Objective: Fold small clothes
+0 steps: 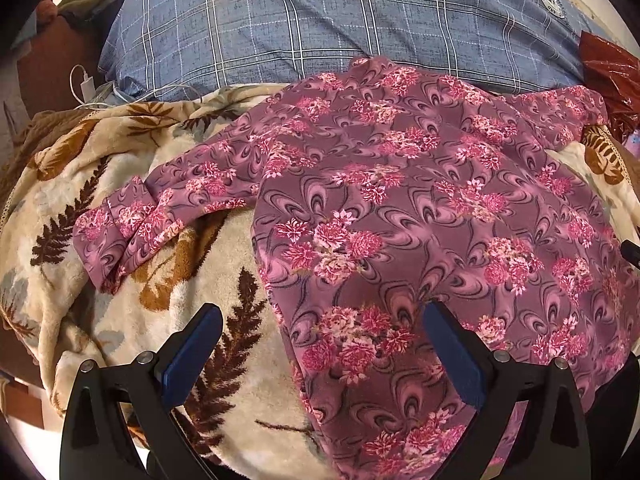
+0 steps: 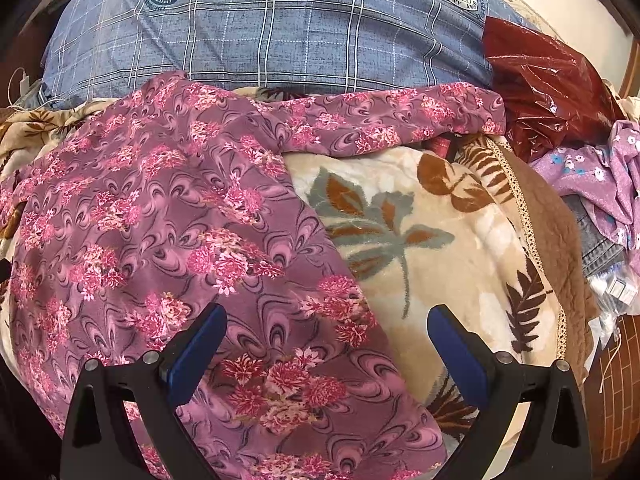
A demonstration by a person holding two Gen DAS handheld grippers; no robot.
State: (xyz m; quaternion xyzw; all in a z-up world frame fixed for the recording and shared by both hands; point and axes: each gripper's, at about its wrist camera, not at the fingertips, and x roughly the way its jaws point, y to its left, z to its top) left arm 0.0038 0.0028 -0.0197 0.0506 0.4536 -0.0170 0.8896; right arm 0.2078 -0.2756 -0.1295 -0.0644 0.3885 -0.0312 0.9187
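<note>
Pink floral top [image 1: 400, 208] lies spread flat on the leaf-print blanket [image 1: 132, 184], sleeves out to both sides, neck end up against the blue plaid pillow [image 1: 320, 32]. Left gripper [image 1: 320, 344] hovers over the left hem edge, jaws apart, nothing held; right gripper [image 2: 324, 344] likewise apart over the right hem edge. Likely next step: pinch both side edges (single layer only, not blanket pile) and fold. The left sleeve [image 1: 132, 224] has bare blanket around it; the right sleeve [image 2: 400, 116] crowds a red plastic bag [image 2: 548, 80] and purple clothes [image 2: 600, 168].
</note>
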